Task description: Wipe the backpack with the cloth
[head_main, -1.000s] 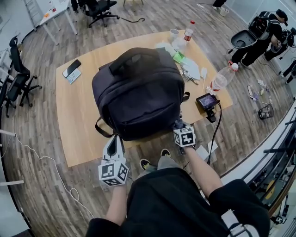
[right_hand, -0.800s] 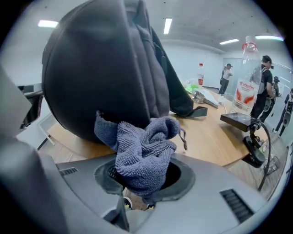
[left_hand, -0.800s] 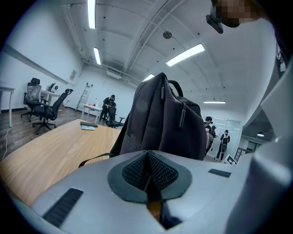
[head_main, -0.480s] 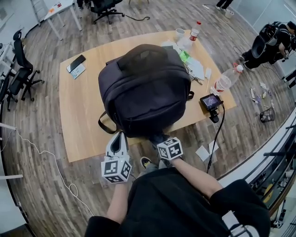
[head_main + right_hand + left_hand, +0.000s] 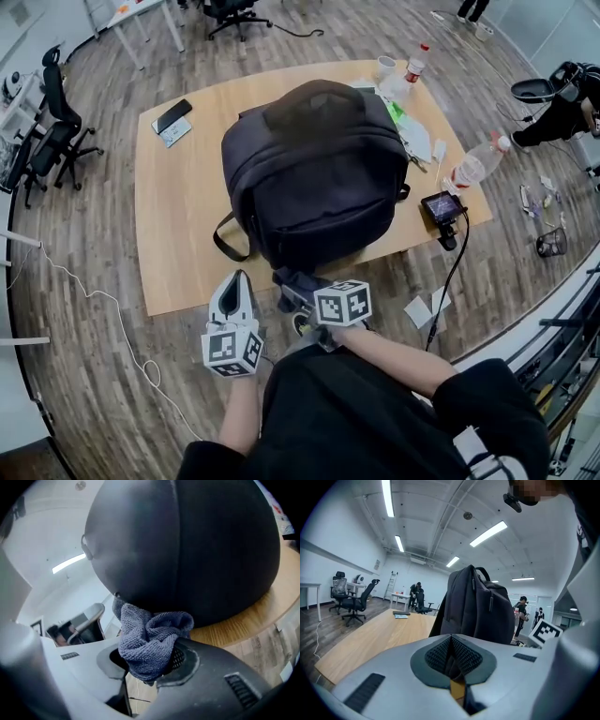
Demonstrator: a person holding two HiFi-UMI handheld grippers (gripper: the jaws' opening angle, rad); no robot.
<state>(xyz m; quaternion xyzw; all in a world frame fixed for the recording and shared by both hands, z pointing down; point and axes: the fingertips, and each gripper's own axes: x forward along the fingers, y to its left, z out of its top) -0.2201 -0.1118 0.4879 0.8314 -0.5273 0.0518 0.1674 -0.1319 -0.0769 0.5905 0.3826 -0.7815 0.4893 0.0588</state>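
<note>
The right hand-held gripper (image 5: 150,663) is gripping the grey cloth (image 5: 151,637), perhaps touching the backpack (image 5: 314,178) on the counter (image 5: 183,234); the left hand-held gripper (image 5: 451,649) is hovering closed and empty.

Your head camera looks steeply down from above your own shoulders. It takes in the whole surface (image 5: 178,216) with the backpack (image 5: 314,187) standing on it.

The camera on your left hand-held gripper (image 5: 237,277) sits low, just off the surface's near edge. It faces roughly level across the wood at the backpack's side, from fairly near.

The camera on your right hand-held gripper (image 5: 291,284) is pressed in very close beneath the backpack's bulging front. It is rolled to one side, and the cloth (image 5: 150,637) fills its foreground.

All three views share the backpack and the surface.
</note>
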